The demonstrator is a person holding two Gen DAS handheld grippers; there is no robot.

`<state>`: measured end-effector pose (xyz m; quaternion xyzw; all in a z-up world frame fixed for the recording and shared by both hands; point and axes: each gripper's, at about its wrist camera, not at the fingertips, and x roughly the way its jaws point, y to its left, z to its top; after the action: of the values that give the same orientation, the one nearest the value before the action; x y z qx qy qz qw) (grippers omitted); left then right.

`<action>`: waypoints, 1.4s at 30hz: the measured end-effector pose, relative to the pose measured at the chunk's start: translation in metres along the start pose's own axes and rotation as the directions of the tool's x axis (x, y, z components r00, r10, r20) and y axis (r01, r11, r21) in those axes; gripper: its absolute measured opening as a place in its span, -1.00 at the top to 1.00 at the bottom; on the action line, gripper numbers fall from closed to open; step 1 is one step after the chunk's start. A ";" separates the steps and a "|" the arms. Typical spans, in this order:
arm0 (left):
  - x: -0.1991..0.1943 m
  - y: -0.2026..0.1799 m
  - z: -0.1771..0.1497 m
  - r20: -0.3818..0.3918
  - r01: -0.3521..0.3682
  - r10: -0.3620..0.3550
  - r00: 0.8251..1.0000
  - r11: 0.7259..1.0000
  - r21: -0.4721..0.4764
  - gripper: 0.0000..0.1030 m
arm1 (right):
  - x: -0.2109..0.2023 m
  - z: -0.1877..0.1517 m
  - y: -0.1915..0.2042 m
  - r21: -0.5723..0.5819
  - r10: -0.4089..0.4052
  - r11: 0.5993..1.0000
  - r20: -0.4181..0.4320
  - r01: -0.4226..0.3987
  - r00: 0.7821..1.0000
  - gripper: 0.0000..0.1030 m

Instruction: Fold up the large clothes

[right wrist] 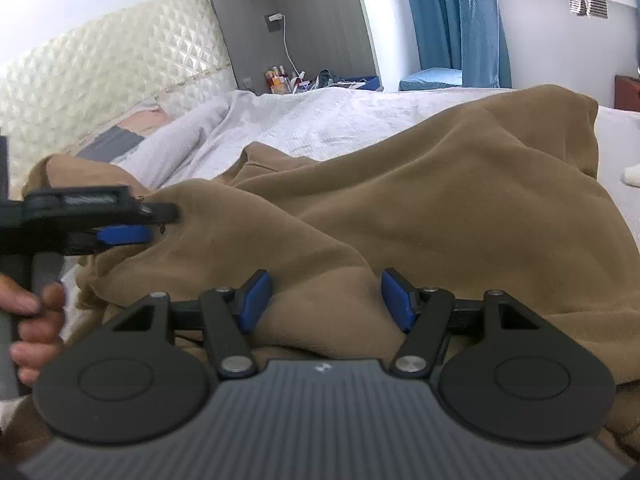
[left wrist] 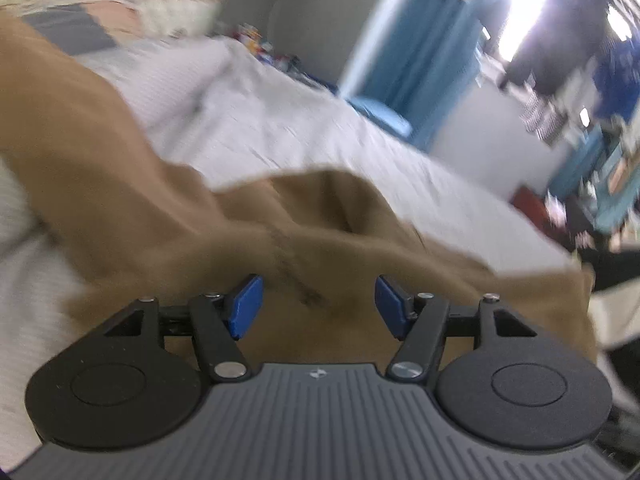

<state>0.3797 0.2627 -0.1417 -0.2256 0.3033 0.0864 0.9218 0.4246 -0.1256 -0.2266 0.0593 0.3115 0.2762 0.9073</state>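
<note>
At the bottom of the right wrist view the right gripper (right wrist: 322,300) stands wide open, its blue pads astride a ridge of the brown garment (right wrist: 440,200) but gripping nothing. The left gripper (left wrist: 318,304) is likewise spread open over bunched cloth, empty. The garment lies crumpled across the white bed (right wrist: 320,120), filling mid-frame. A good fold likely needs each gripper to pinch a clear edge or corner, not a mid-cloth ridge, then pull it flat.
</note>
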 end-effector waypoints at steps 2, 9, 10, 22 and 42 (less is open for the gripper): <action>-0.019 0.022 0.014 0.033 -0.008 0.010 0.999 0.998 -0.054 -0.32 | -0.003 0.000 0.000 0.011 0.002 1.000 0.002 -0.002 1.000 -0.25; -0.048 0.127 0.077 0.135 -0.188 0.219 0.966 0.959 -0.212 -0.37 | -0.001 0.001 0.007 0.012 -0.030 0.999 0.003 0.030 1.000 -0.25; -0.048 0.142 0.084 0.144 -0.191 0.230 0.962 0.951 -0.242 -0.37 | -0.001 0.001 0.008 0.012 -0.033 0.999 0.004 0.033 0.999 -0.26; -0.007 0.256 0.155 0.198 -0.239 0.380 0.903 0.830 -0.504 -0.43 | 0.017 0.009 0.013 0.002 -0.052 0.999 0.005 0.052 0.999 -0.31; -0.057 0.128 0.231 0.302 -0.472 0.517 0.801 0.856 -0.214 0.71 | -0.004 0.013 -0.003 0.044 0.012 0.999 0.023 -0.013 1.000 -0.29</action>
<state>0.4166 0.4827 0.0110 -0.1781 0.1771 0.3818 0.8895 0.4310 -0.1298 -0.2147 0.0846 0.3067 0.2742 0.9075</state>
